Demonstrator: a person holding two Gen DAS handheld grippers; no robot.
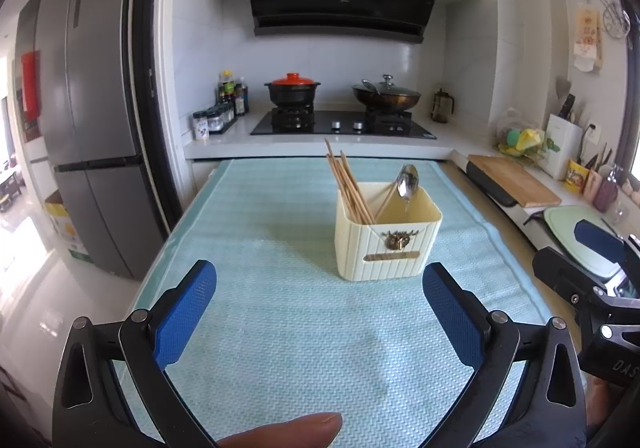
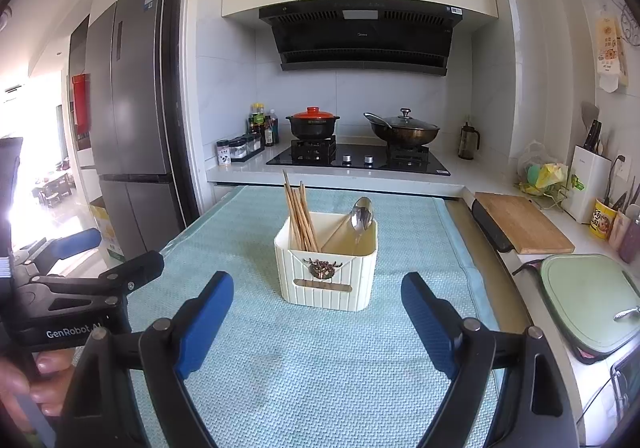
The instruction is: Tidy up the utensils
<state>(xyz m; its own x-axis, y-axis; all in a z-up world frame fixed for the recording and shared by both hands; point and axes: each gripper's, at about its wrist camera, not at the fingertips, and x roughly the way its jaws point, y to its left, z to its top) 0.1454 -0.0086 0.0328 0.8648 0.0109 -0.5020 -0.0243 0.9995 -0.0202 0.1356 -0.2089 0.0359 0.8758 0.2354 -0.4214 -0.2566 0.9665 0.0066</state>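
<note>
Utensil holder (image 2: 326, 274) stands centre frame on the teal mat (image 2: 280, 368), chopsticks (image 2: 300, 218) left compartment, spoon (image 2: 361, 216) right. Left gripper (image 1: 320, 312) and right gripper (image 2: 316, 322): spread wide, empty. Sorting appears complete; next move likely withdrawal.

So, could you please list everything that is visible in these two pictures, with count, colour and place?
utensil holder: one, cream, middle of the mat
chopsticks: a bundle, wooden, left compartment of the holder
spoon: one, metal, right compartment, bowl up
mat: one, light blue, covering the table
clay pot: one, black with red lid, left burner
wok: one, dark with glass lid, right burner
range hood: one, black, above the stove
fridge: one, grey, far left
cutting board: one, wooden, right counter
green board: one, pale green, near right
left claw: one, blue pads, open
right claw: one, blue pads, open
</note>
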